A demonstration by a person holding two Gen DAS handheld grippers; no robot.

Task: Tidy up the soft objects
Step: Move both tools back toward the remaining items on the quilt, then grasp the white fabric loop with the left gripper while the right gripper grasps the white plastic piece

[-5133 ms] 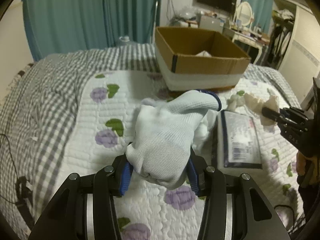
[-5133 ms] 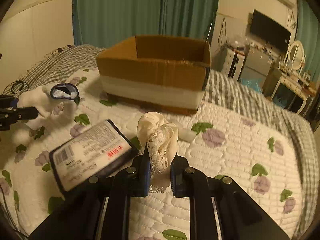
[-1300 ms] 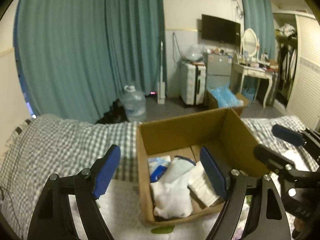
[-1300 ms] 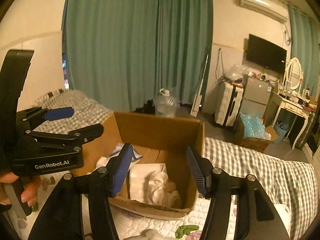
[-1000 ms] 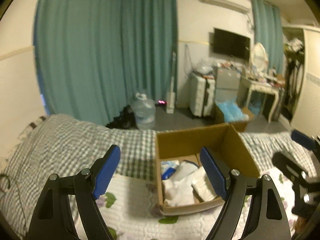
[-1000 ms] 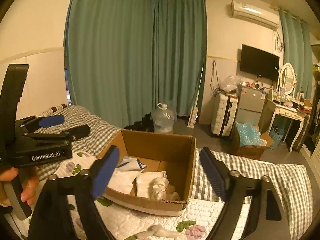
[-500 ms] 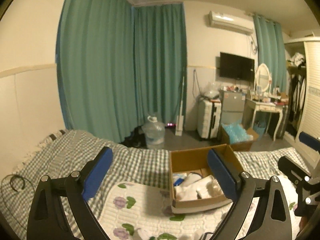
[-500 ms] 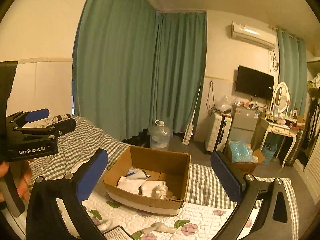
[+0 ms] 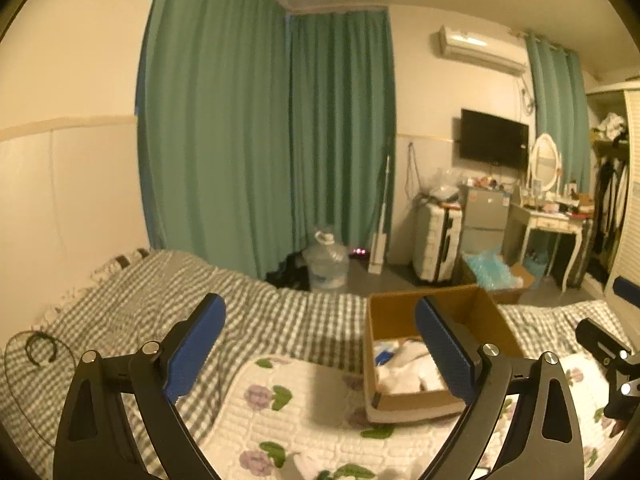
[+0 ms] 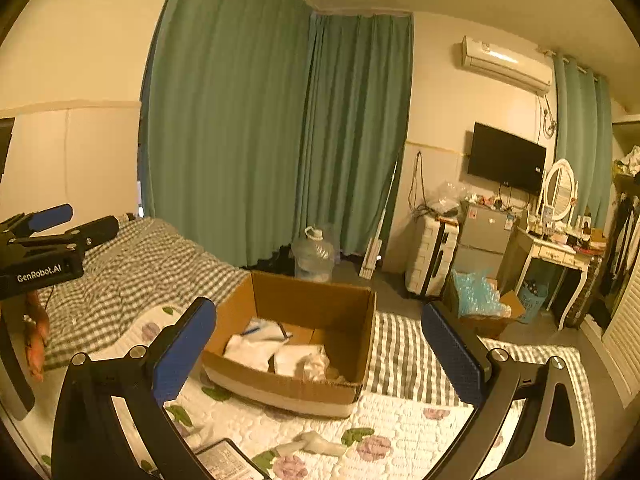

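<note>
The bed point(image 10: 132, 264) fills the lower frame. At about 6 o'clock the box point(image 10: 316, 304) holds white cloths point(image 10: 256, 348). Left gripper point(image 9: 320, 350) and right gripper point(image 10: 320, 354) gape, empty. At 6, a rag point(image 10: 316, 446).

Green curtains point(image 10: 280, 140) fill the middle of the frame. A water jug point(image 10: 313, 258) sits on the floor below them. At upper right an air conditioner point(image 10: 506, 64) hangs on the wall, and a black TV point(image 10: 506, 164) hangs under it. A white suitcase point(image 10: 432, 258) stands beside a small gray fridge point(image 10: 484, 236). At far right is a white desk point(image 10: 560, 260) with an oval mirror point(image 10: 560, 190).
</note>
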